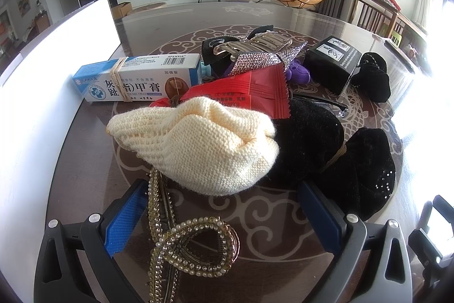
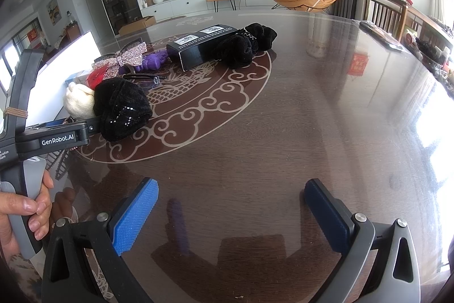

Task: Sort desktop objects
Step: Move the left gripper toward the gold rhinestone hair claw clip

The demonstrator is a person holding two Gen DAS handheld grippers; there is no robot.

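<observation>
**Left gripper staged at the clutter pile; right gripper idle over bare table.**

The left gripper (image 1: 224, 215) is spread, empty, with the pearl hair clip (image 1: 195, 243) between its fingers and the cream knit piece (image 1: 198, 144) at 12 o'clock. Judgement: close squarely on one item only, avoiding the black velvet scrunchie (image 1: 360, 169) at 2 o'clock. The right gripper (image 2: 231, 215) is spread above the glossy patterned table (image 2: 312, 110); a living room lies beyond.

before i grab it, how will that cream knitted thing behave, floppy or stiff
Likely floppy: the cream knitted piece lies slumped in soft folds, so it should sag and squash between the jaws. Probably light for its bulk. It leans on the black velvet scrunchie and the red wrapper, so lifting it may drag those along.
</observation>
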